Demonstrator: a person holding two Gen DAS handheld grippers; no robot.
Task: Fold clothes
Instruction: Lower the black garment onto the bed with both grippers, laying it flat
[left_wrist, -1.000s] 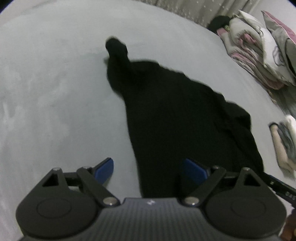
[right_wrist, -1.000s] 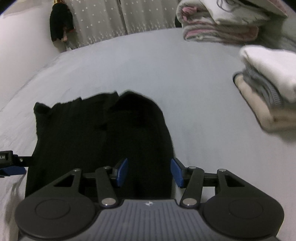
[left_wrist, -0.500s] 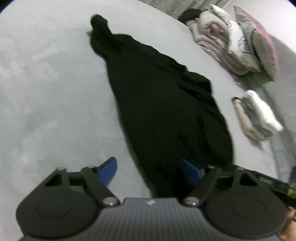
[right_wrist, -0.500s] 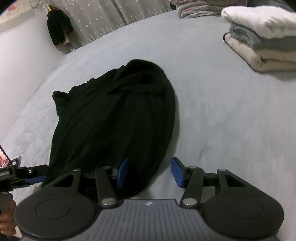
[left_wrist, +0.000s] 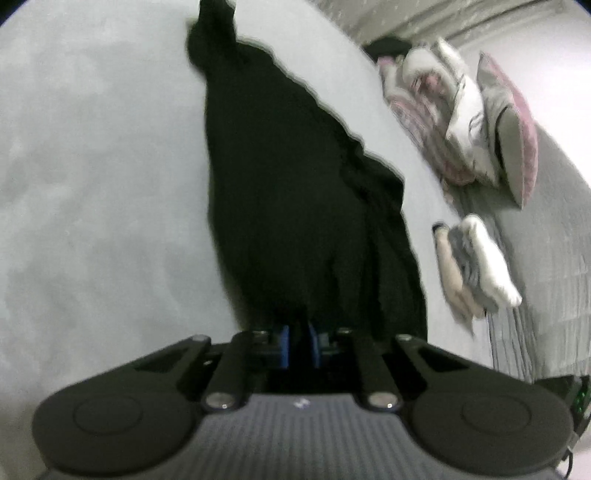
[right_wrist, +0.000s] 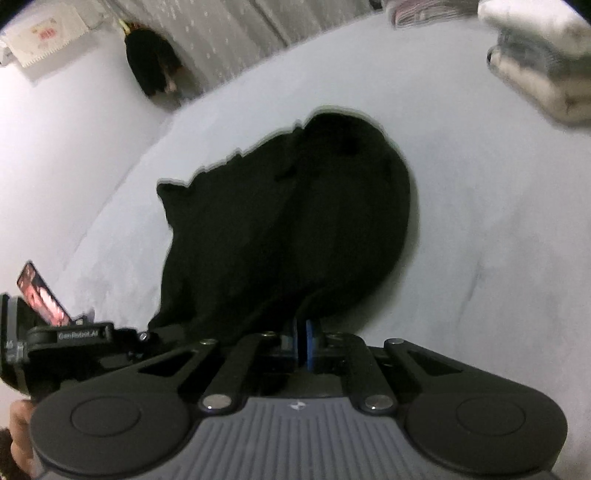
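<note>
Half a second ago both grippers stood spread over the near hem; now the left gripper (left_wrist: 299, 345) and the right gripper (right_wrist: 302, 341) are pinched on the black garment (left_wrist: 295, 206), spread mid-bed (left_wrist: 92, 184). A fold away from the near edge is judged likely.
</note>
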